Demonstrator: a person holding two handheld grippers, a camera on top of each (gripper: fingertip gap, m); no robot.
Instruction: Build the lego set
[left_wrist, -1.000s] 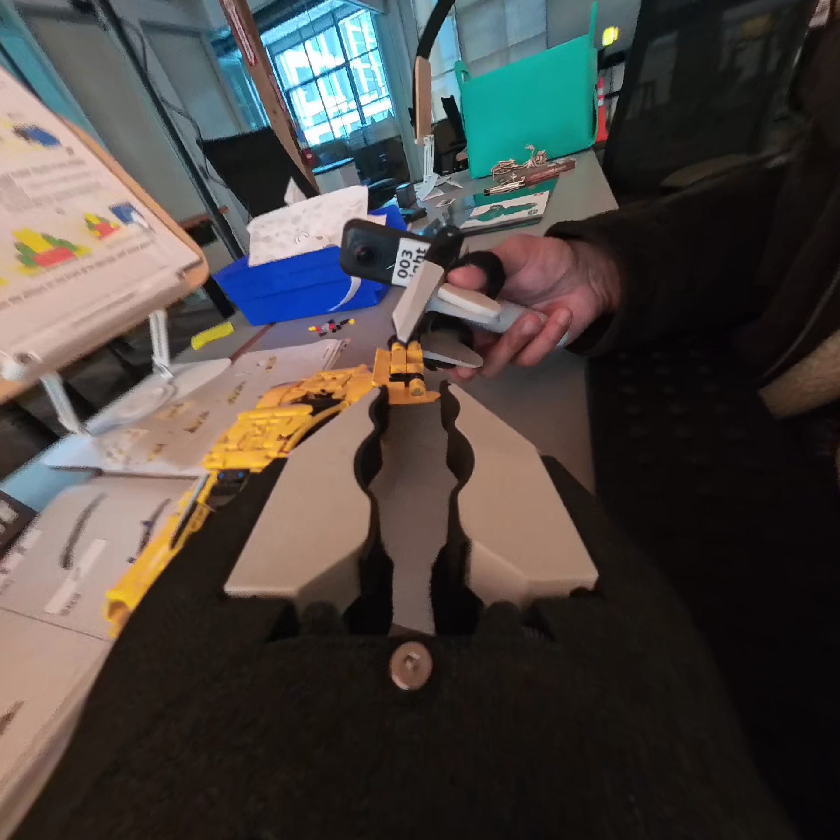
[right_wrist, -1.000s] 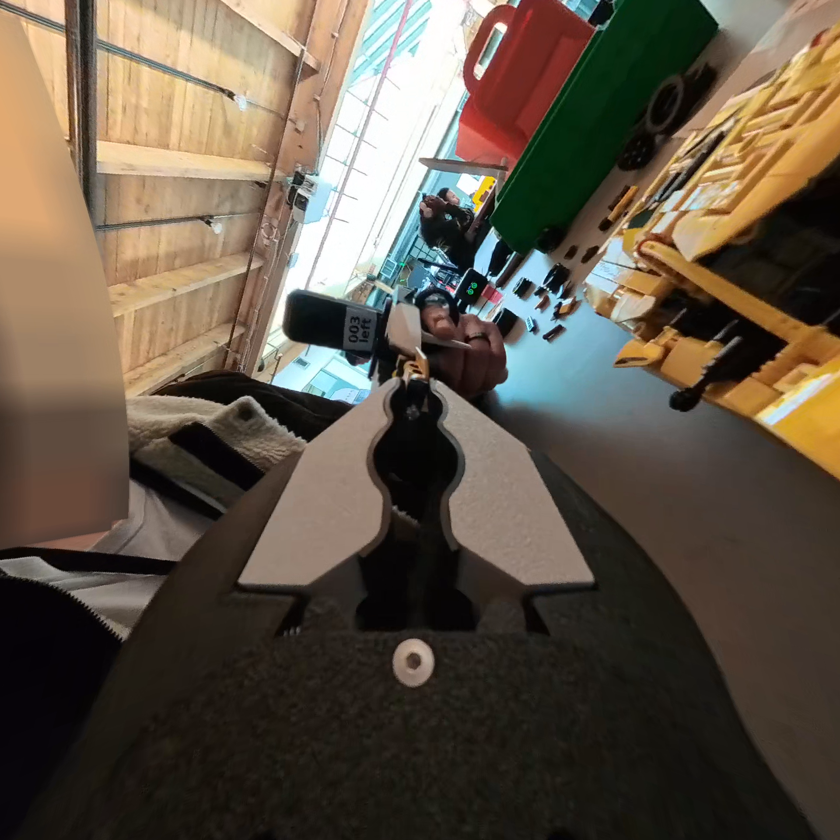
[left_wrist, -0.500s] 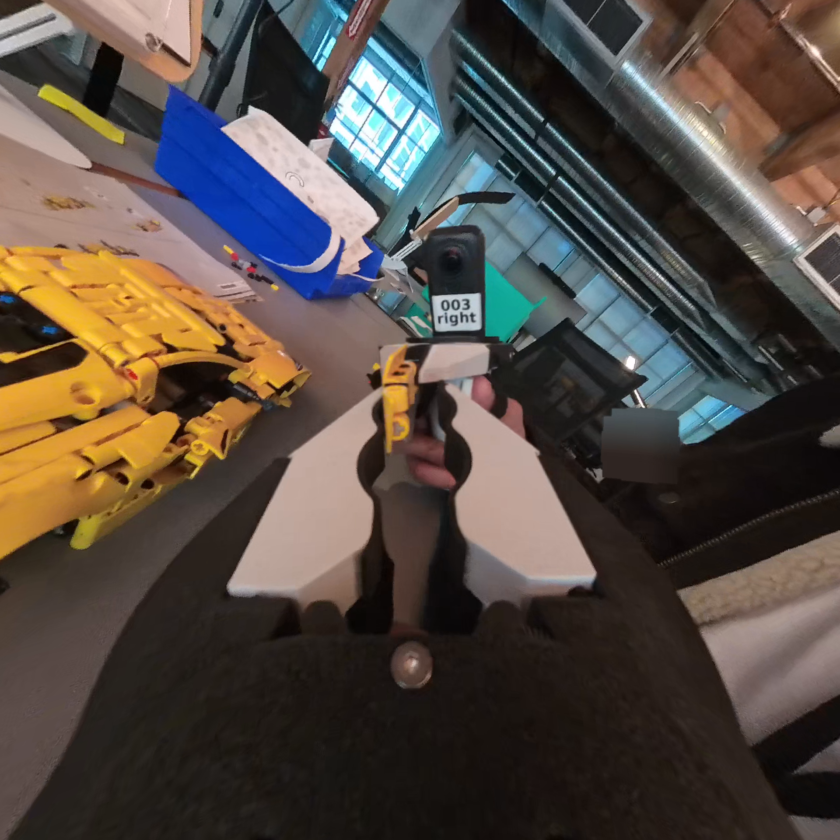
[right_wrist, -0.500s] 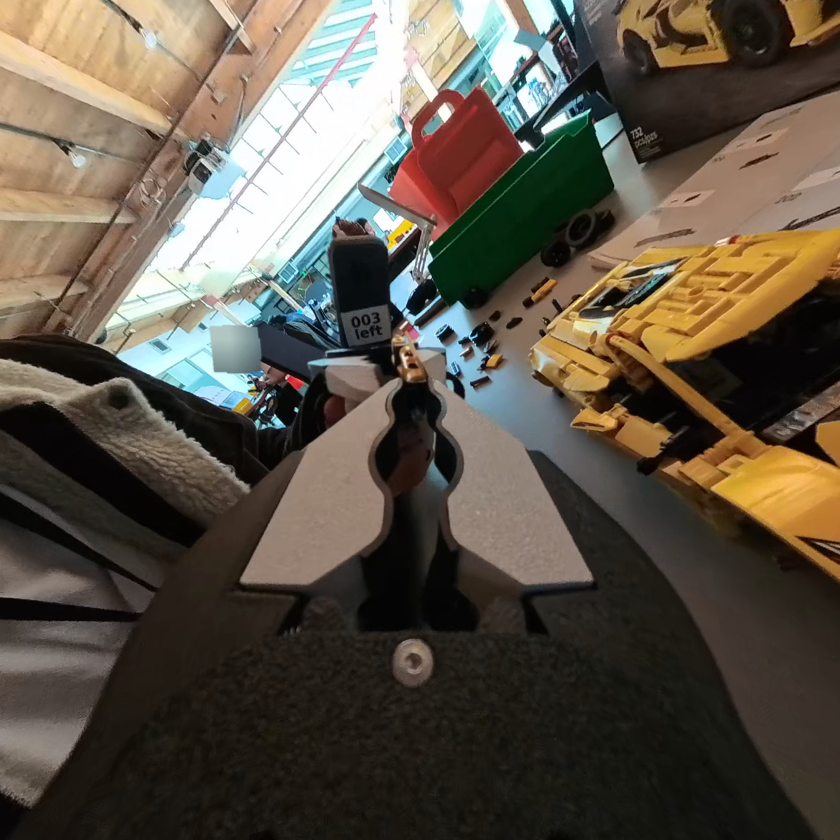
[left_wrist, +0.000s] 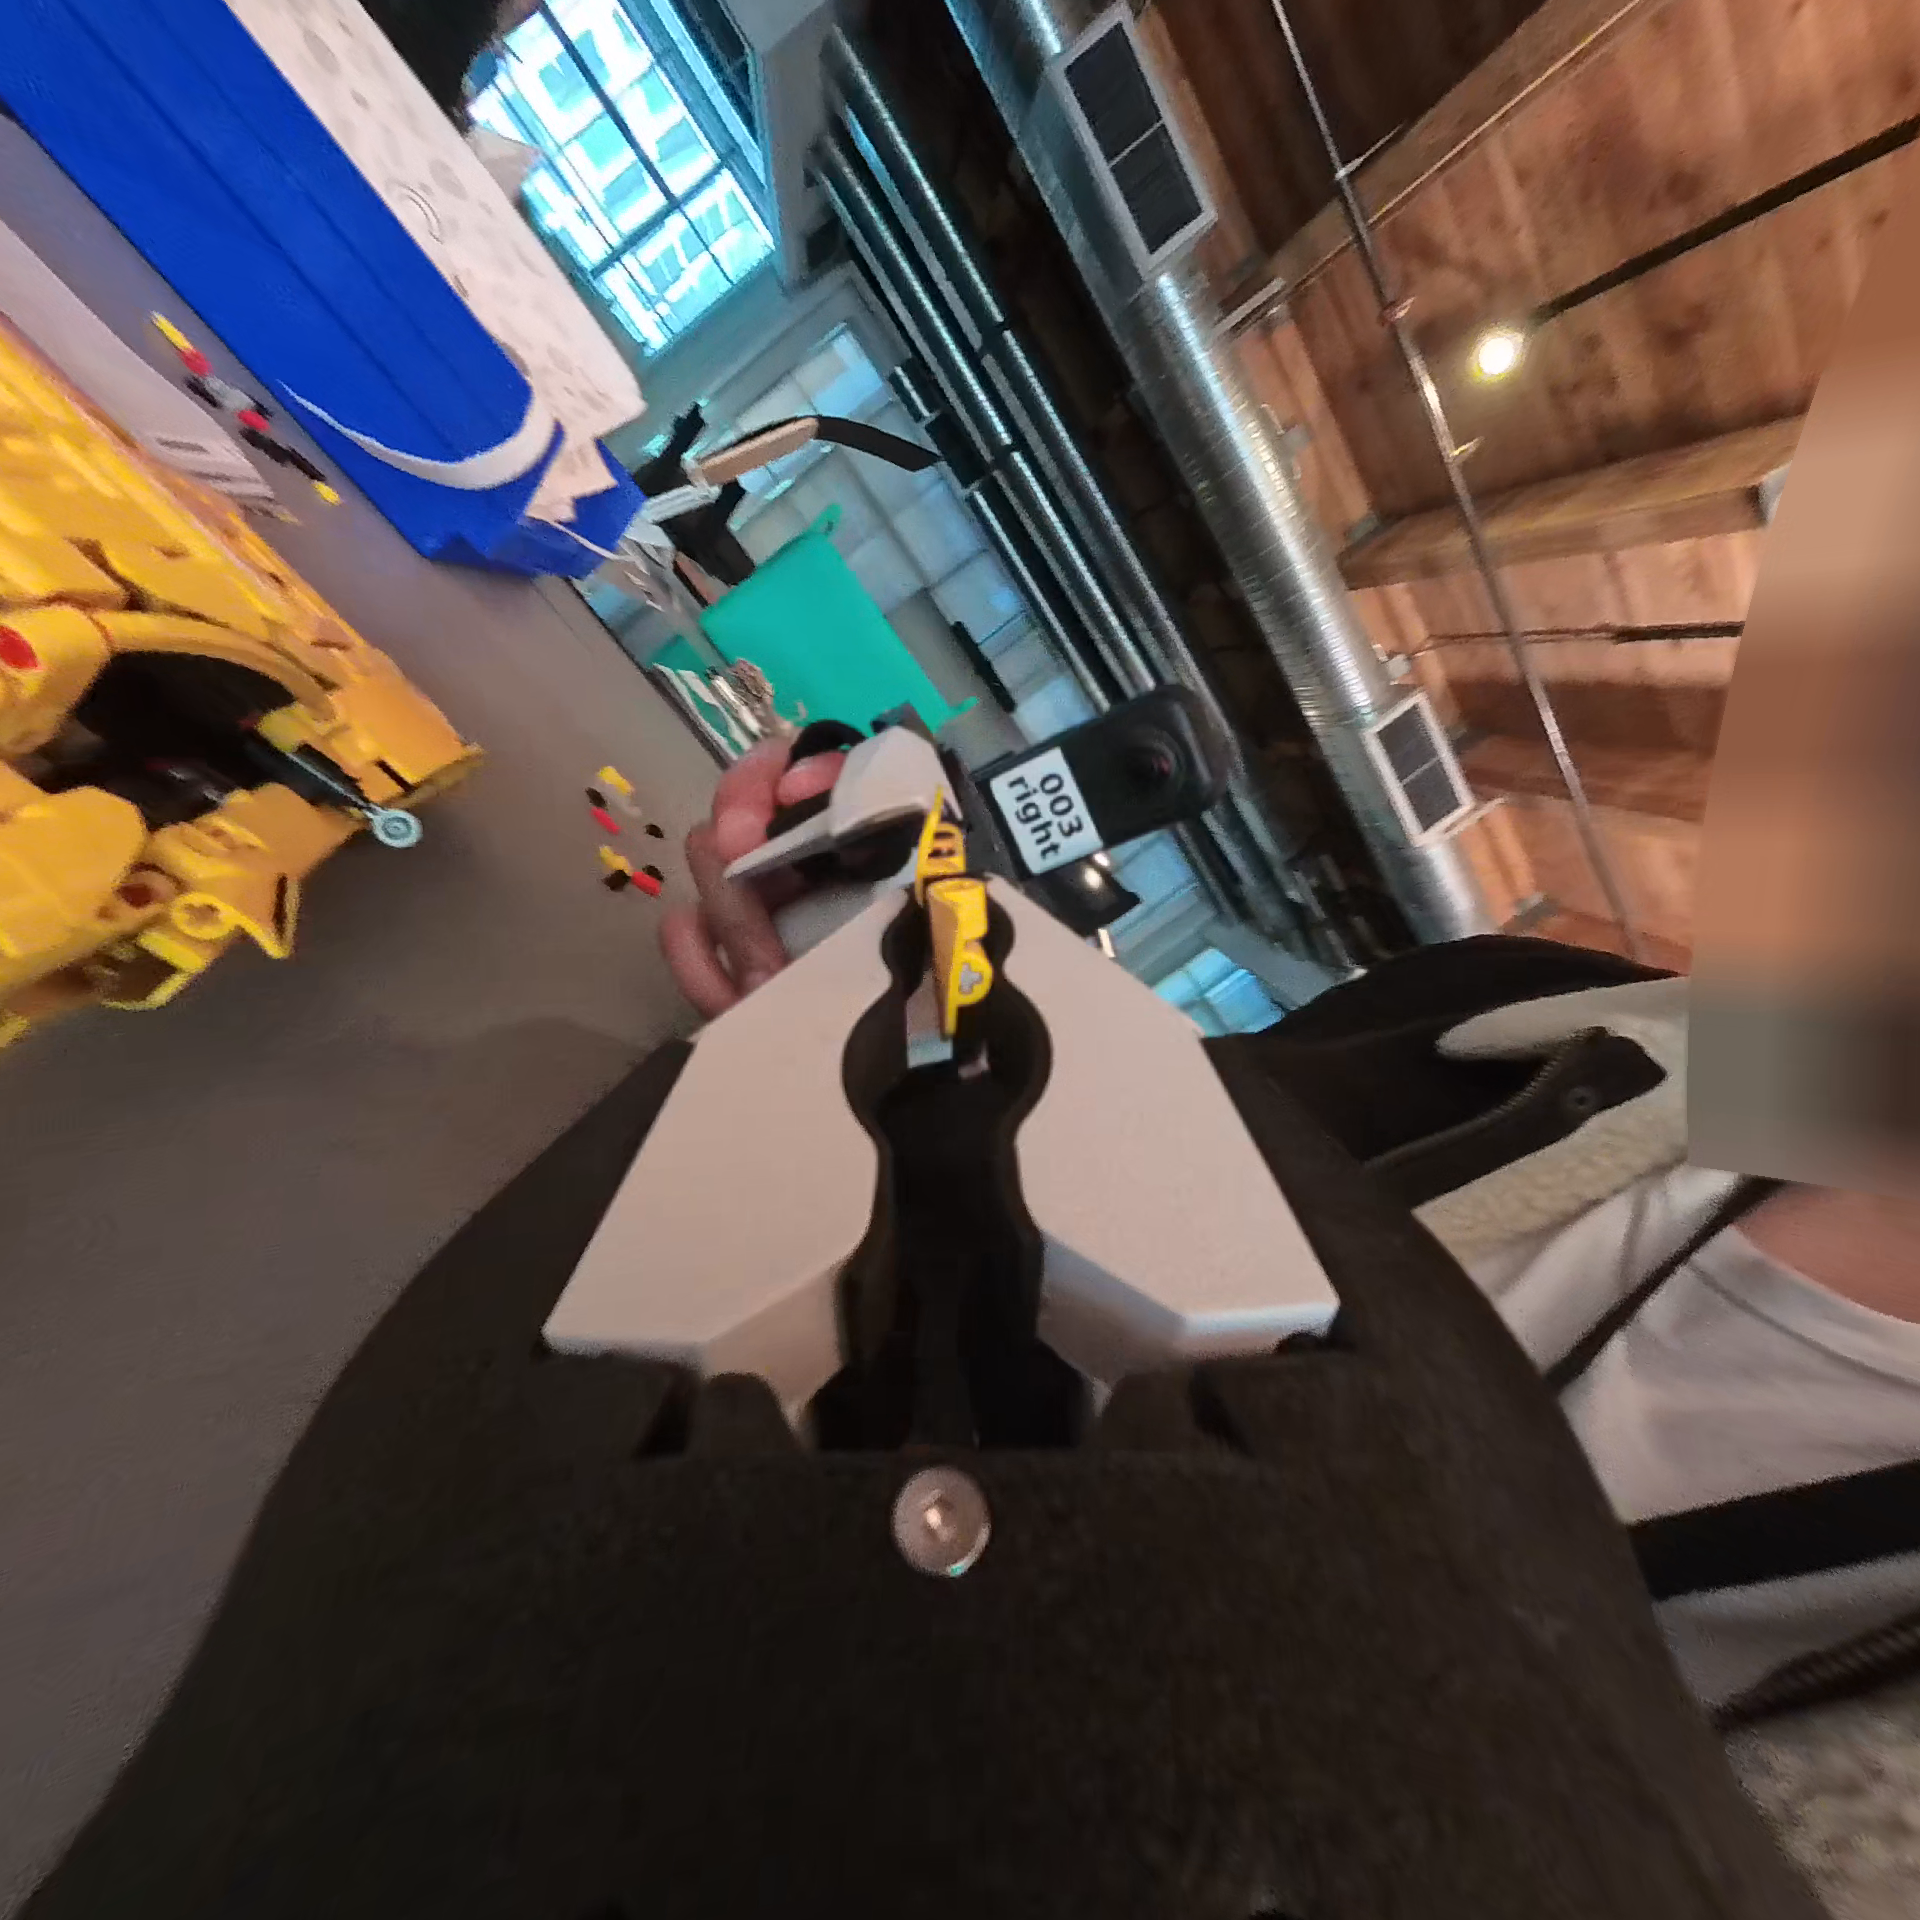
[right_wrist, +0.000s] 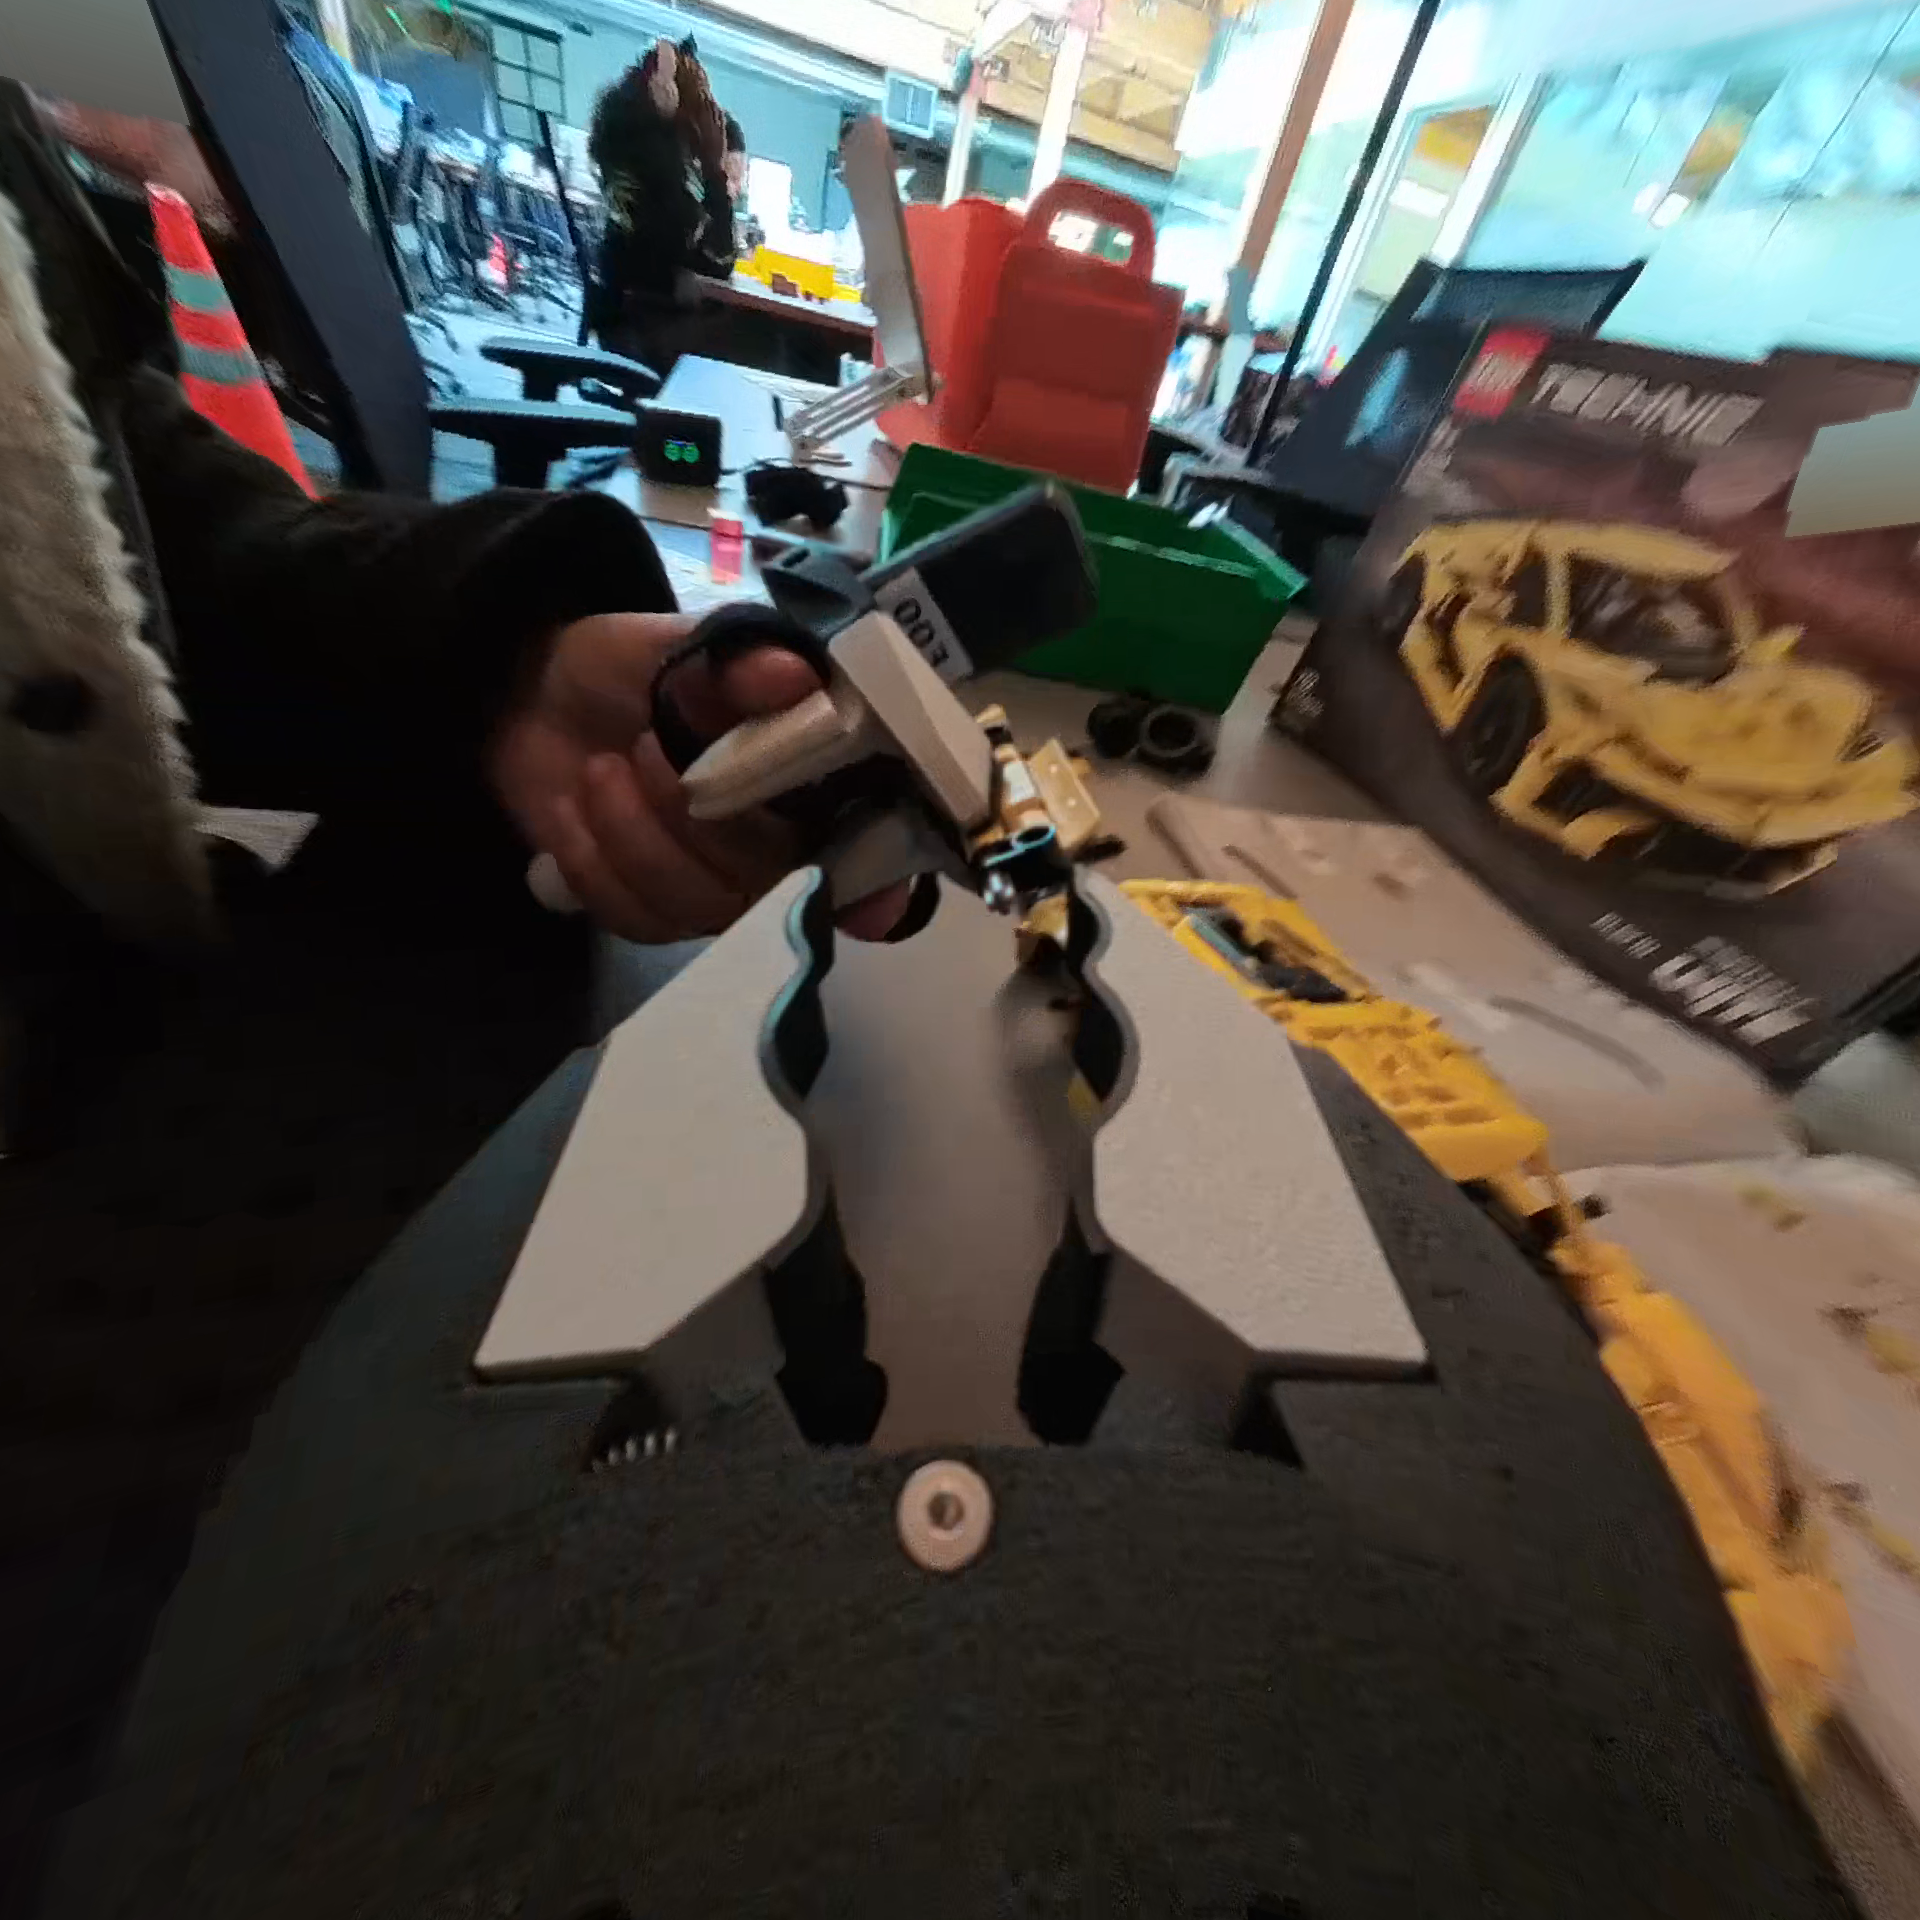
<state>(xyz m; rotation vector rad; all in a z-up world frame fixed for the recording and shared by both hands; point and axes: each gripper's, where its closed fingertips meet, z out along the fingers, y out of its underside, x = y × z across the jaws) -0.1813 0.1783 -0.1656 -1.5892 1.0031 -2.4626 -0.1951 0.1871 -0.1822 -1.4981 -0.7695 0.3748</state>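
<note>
Pinching a small yellow lego piece between its tips, the left gripper has its jaws drawn nearly together, clamped on that piece and lifted clear of the grey surface. In the right wrist view the same piece shows as yellow with a black end at the left gripper's tips. The right gripper stands with its jaws apart, a clear gap between them, holding nothing; its right tip sits just beside the piece, though I cannot tell whether it touches. The big yellow lego car lies on the surface off to the left gripper's side, with loose small parts scattered near it, a blue bin behind. From the right wrist view a green bin and the set's box stand farther back.

Half a second ago the right gripper's jaws were closed tight tip to tip; now they have spread. The right wrist view has swung down from the ceiling beams to the surface, and the left gripper keeps its grip on the piece as before.
</note>
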